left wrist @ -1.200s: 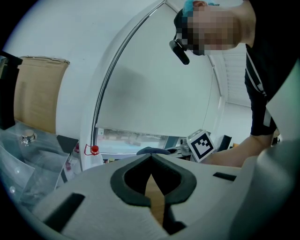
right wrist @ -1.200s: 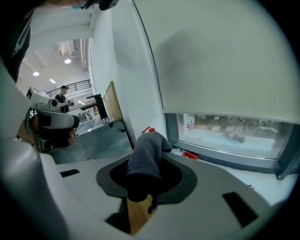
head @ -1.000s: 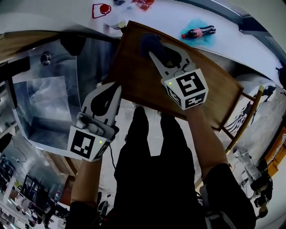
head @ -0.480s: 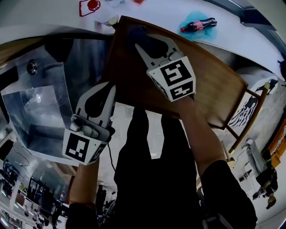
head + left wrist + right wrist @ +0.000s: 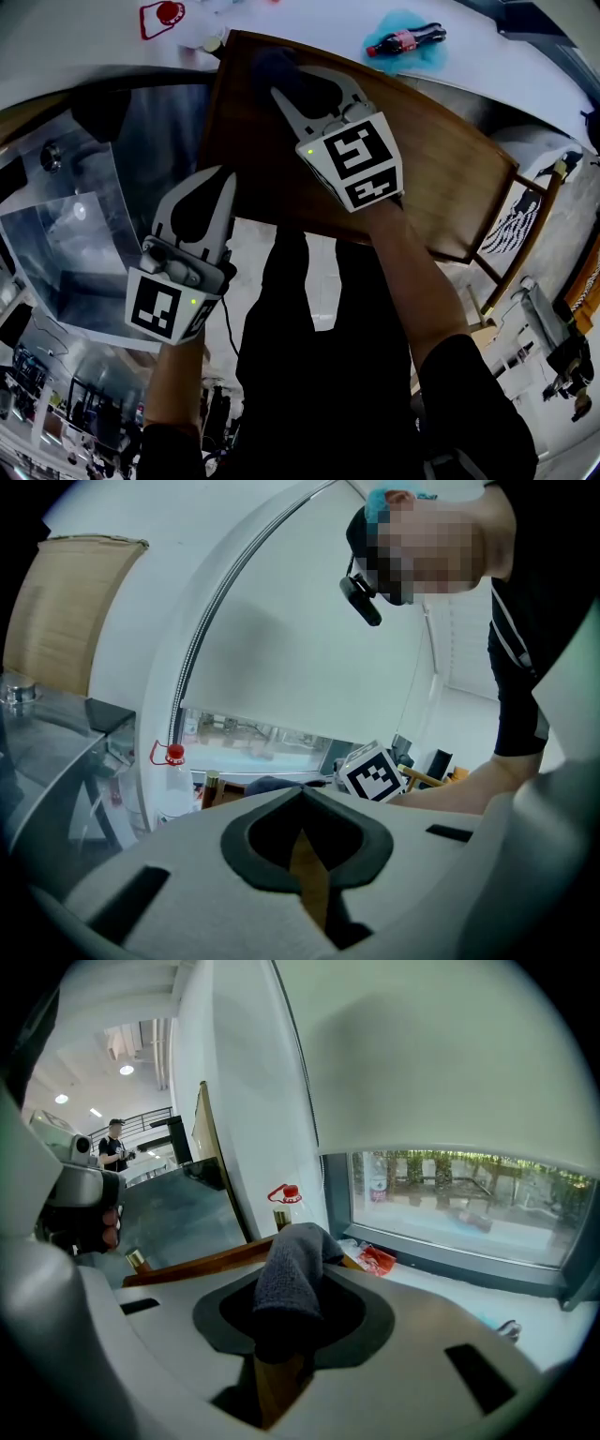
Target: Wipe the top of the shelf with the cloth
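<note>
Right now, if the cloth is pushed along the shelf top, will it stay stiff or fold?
Probably floppy: the cloth droops over itself where the right hand-held gripper pinches it. Likely light and soft, so it may bunch while dragged over the shelf, not slide flat.

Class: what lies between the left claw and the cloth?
Only bare wooden shelf top lies between the left claw and the cloth; the head view shows this.

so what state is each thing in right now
cloth: bunched, clamped in the jaws, at the shelf's far corner
right gripper: shut on the cloth
left gripper: shut, empty
shelf: wooden top bare except the cloth
bottle: lying on its side
</note>
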